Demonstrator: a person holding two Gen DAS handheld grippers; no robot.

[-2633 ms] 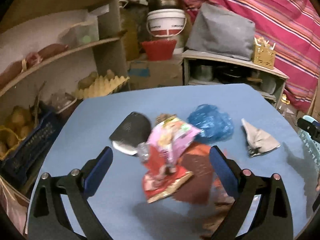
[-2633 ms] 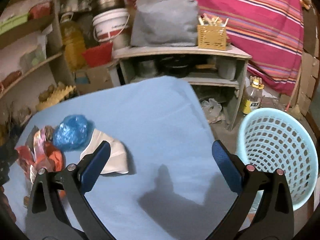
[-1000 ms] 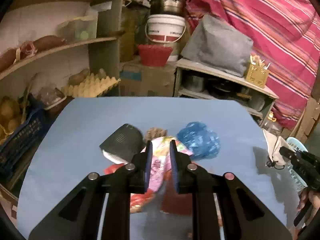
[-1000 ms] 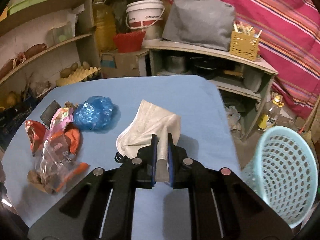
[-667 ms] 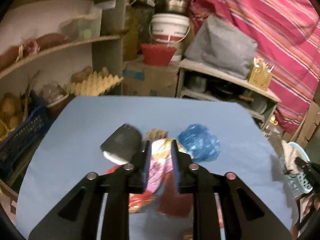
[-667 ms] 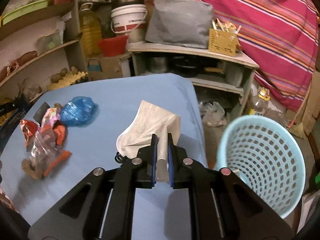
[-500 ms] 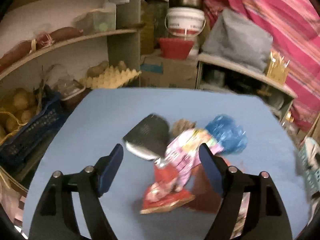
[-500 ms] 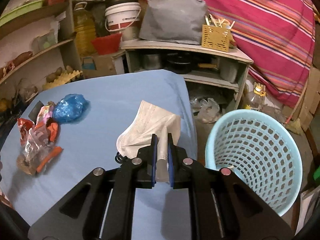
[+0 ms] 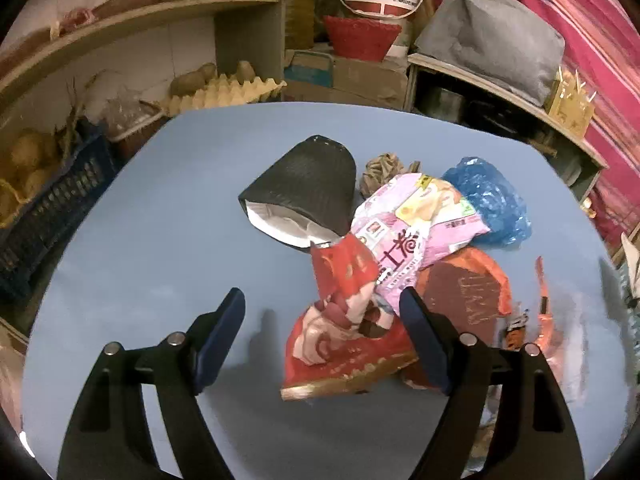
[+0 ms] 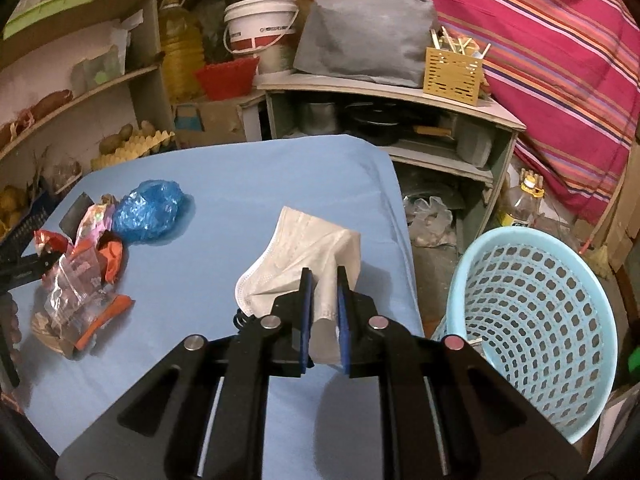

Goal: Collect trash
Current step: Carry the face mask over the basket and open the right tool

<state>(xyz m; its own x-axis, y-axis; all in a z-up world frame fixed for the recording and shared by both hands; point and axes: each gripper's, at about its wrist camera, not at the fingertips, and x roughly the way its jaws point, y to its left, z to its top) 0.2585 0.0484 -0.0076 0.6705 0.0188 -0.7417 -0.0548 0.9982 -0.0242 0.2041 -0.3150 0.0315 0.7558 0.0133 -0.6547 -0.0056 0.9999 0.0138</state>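
Observation:
A pile of trash lies on the blue table [image 9: 160,240]: a red wrapper [image 9: 344,320], a pink wrapper [image 9: 412,228], an orange-brown wrapper [image 9: 468,292], a crumpled blue plastic bag [image 9: 492,204], a squashed black cup [image 9: 304,184] and a ball of twine [image 9: 382,168]. My left gripper [image 9: 322,300] stands open low over the pile, with the red wrapper between its fingers but not pinched. My right gripper [image 10: 323,276] is shut on a white face mask [image 10: 304,252], held above the table's right edge. A light blue basket [image 10: 532,320] stands on the floor to its right.
Shelves with potatoes, egg trays [image 9: 224,92] and a dark crate [image 9: 48,216] line the left side. Behind the table stand a low shelf unit [image 10: 400,100], a white bucket [image 10: 260,28] and a red basin [image 10: 228,76]. A bottle [image 10: 524,200] stands on the floor.
My left gripper has gone from shut to open and has sunk toward the pile. My right gripper has carried the mask to the right, bringing the basket closer.

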